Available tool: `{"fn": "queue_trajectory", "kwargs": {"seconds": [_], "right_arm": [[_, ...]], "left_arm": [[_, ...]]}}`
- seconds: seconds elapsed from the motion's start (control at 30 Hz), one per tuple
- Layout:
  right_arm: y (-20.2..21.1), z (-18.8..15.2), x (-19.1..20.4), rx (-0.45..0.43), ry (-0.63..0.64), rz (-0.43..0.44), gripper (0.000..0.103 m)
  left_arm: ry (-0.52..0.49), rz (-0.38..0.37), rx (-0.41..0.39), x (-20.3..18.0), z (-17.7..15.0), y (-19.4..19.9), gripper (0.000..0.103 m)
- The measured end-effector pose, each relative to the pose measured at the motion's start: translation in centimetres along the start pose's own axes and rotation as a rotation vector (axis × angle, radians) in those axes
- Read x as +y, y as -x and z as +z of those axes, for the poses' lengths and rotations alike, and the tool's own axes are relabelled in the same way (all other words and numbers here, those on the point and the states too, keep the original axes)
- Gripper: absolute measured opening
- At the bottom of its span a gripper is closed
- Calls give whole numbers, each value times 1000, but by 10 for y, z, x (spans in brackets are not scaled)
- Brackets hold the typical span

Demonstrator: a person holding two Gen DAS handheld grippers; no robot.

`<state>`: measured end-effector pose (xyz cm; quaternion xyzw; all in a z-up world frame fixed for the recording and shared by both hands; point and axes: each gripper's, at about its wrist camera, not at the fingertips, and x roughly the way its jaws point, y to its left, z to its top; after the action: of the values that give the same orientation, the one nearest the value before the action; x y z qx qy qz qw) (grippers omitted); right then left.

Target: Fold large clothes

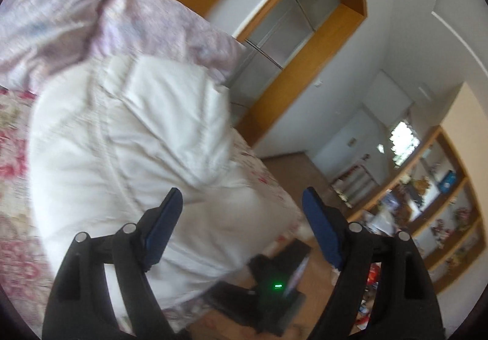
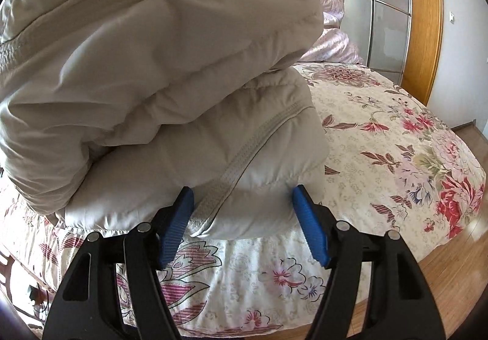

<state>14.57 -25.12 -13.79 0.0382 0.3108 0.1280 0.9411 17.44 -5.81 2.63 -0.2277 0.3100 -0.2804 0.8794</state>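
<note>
While the white padded jacket point(image 2: 158, 80) lies folded in layers on the floral bedspread point(image 2: 381, 132), its near edge sits between the spread fingers of the right gripper point(image 2: 242, 196). Bare bedspread extends to its right. Left gripper point(image 1: 242, 202) hangs open above the jacket's edge, wood floor point(image 1: 289, 169) ahead.
</note>
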Motion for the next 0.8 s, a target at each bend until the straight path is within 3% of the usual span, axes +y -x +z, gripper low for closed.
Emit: {"fn": "queue_trajectory", "kwargs": {"seconds": [0.3, 0.5, 0.8], "right_arm": [[-2, 1, -2, 4, -4, 0, 69], [-3, 1, -2, 4, -7, 2, 69], [-4, 0, -3, 3, -13, 4, 71]], "left_arm": [[-48, 238, -28, 19, -12, 10, 80], [-82, 335, -41, 29, -11, 12, 80], [-181, 433, 7, 21, -20, -18, 79]]}}
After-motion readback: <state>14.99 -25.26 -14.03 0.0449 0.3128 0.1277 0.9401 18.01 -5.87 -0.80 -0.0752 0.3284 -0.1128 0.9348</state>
